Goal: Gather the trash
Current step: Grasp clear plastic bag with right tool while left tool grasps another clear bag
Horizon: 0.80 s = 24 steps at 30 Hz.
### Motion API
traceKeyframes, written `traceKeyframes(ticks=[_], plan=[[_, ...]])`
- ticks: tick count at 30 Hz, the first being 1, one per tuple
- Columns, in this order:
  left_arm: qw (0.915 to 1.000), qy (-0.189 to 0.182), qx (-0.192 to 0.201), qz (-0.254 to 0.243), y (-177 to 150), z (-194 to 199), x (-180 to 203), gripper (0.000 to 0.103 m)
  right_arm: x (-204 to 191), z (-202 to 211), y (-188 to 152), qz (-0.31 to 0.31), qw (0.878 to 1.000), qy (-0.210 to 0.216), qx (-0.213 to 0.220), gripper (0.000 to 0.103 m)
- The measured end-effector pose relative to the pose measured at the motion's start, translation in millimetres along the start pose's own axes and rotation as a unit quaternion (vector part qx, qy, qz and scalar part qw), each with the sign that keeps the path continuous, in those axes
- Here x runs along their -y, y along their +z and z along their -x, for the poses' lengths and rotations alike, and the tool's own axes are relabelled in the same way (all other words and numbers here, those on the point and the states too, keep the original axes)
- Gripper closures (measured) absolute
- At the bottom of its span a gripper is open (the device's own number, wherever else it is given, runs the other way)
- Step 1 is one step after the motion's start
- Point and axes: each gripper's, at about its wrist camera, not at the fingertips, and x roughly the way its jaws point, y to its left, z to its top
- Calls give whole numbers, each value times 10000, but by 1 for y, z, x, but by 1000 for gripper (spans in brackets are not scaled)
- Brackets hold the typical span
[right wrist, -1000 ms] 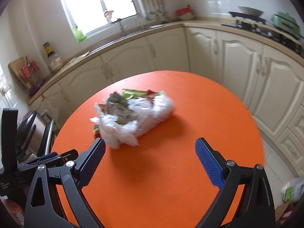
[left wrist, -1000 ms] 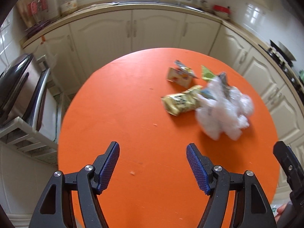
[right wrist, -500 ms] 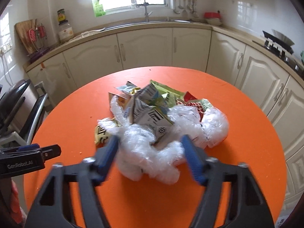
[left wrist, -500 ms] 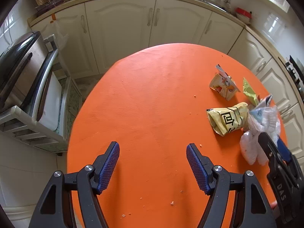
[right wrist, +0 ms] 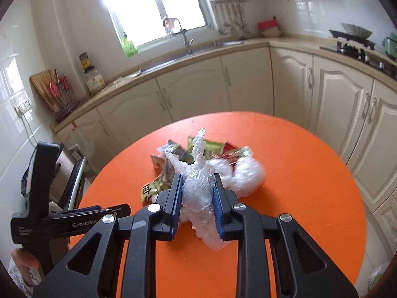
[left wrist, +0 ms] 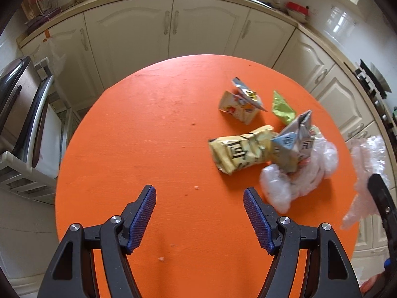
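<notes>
A kitchen with cream cabinet doors (right wrist: pixel 248 74) and a bright window (right wrist: pixel 153 7) above the sink wraps around a round orange surface (left wrist: pixel 148 136). The trash lies bunched toward one side of that surface: a crumpled yellow snack bag (left wrist: pixel 238 149), a small torn carton (left wrist: pixel 239 105) beyond it, a green wrapper (left wrist: pixel 281 106) just beside the carton, a folded grey-blue carton (left wrist: pixel 295 141) leaning against the yellow bag, and a mound of clear plastic film (left wrist: pixel 297 176) touching both. The right tongs (right wrist: pixel 197 196) are closing, their blue pads pressing on either side of a twisted wad of clear plastic wrap (right wrist: pixel 198 173) that rises above the pads and trails below them, held over the near part of the surface in front of the pile. In the left wrist view this wrap shows as a pale blurred sheet at the right edge. The left tongs (left wrist: pixel 199 213) hang apart over bare orange surface on the near side of the pile, with nothing between their pads.
</notes>
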Motion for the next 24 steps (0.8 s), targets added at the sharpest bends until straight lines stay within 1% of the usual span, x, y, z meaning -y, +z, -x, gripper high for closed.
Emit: traceKeyframes(ticks=[3, 5, 8, 13, 15, 17, 18, 19, 20, 21, 24], plan=[[9999, -102, -79, -6, 0, -3, 18, 34, 23, 15, 4, -174, 9997, -103, 125, 80], [9997, -179, -166, -44, 3, -9, 32, 34, 40, 19, 6, -293, 9993, -201, 132, 80], [9995, -123, -273, -93, 0, -21, 51, 34, 61, 20, 5, -457, 9986, -264, 92, 80], [9990, -60, -425, 102, 5, -41, 61, 35, 87, 13, 1, -609, 9978, -263, -64, 80], [9989, -60, -391, 238, 8, -45, 59, 35, 93, 7, -1, -638, 9976, -232, -130, 80], [9988, -146, -339, 317, 10, -49, 57, 43, 96, 0, -5, -657, 9974, -200, -221, 80], [9986, -231, -355, 318, 12, -50, 57, 54, 97, -2, -7, -674, 9972, -189, -255, 80], [9980, -388, -378, 322, 13, -51, 57, 70, 98, -5, -8, -695, 9970, -166, -305, 80], [9969, -602, -385, 329, 13, -51, 59, 78, 98, -7, -9, -706, 9968, -156, -329, 80], [9969, -614, -367, 315, 13, -51, 60, 79, 98, -9, -11, -717, 9967, -141, -357, 80], [9990, -403, -196, 43, 12, -48, 69, 82, 97, -10, -13, -707, 9966, -114, -397, 80]])
